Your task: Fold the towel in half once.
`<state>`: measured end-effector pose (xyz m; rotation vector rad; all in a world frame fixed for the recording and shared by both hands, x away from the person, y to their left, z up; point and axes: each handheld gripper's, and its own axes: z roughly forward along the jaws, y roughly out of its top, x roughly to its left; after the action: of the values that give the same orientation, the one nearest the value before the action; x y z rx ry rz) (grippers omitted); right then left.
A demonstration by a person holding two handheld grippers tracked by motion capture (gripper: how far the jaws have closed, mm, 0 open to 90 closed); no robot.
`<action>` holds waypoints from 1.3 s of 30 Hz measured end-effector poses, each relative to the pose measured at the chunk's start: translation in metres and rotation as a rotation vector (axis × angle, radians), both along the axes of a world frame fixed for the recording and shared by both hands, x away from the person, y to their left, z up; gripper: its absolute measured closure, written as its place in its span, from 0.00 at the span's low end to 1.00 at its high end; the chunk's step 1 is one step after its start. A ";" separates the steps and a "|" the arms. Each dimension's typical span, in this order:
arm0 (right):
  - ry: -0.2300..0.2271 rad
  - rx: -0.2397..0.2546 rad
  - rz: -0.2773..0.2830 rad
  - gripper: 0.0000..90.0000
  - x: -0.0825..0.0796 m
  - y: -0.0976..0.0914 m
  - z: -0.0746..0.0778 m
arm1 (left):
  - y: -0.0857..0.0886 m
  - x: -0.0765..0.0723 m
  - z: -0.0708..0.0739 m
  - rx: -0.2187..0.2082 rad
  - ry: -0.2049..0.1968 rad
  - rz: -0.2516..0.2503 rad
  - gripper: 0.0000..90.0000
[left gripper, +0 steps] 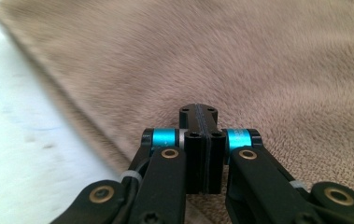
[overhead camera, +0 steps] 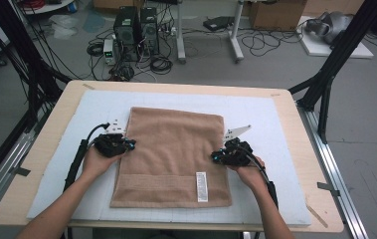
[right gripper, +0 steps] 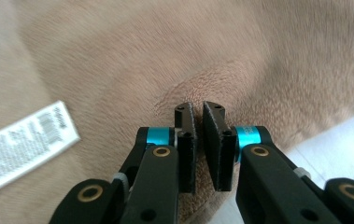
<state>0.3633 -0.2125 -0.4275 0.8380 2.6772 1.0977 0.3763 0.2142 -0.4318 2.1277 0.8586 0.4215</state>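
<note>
A tan towel [overhead camera: 171, 154] lies flat on a white mat [overhead camera: 270, 129], with its white care label [overhead camera: 202, 186] near the front right corner. My left gripper [overhead camera: 131, 145] rests at the towel's left edge. In the left gripper view its jaws [left gripper: 198, 111] are pressed flush together just over the pile [left gripper: 258, 60], and no cloth shows between the pads. My right gripper [overhead camera: 216, 158] is at the towel's right edge. Its jaws [right gripper: 198, 108] stand nearly together, and a small pucker of towel [right gripper: 188, 88] is gathered at their tips. The label [right gripper: 20, 149] lies to their left.
The mat covers a wooden table [overhead camera: 295, 114]; bare mat lies on both sides of the towel. Black frame posts [overhead camera: 345, 45] stand at the table's far corners. On the floor behind are computer towers [overhead camera: 136, 30] and cables.
</note>
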 end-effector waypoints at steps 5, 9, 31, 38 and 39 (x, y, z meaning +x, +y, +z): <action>0.008 -0.017 0.014 0.87 -0.002 0.004 0.002 | 0.010 -0.001 0.003 0.002 -0.001 0.042 1.00; 0.029 0.025 -0.020 0.71 0.001 -0.002 0.002 | 0.012 -0.006 0.001 -0.036 0.008 0.022 0.90; 0.126 0.038 -0.279 0.74 0.136 -0.019 0.000 | 0.005 -0.006 -0.005 -0.051 -0.021 0.012 0.67; -0.055 0.020 -0.151 0.92 0.109 0.009 0.041 | 0.009 -0.008 -0.001 -0.060 -0.026 0.021 0.67; -0.070 0.024 -0.140 0.92 0.102 0.014 0.048 | 0.010 -0.008 0.000 -0.059 -0.027 0.023 0.67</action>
<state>0.4654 -0.1984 -0.3793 0.9564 2.5106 1.1069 0.3680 0.2242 -0.4321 2.0554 0.8706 0.4311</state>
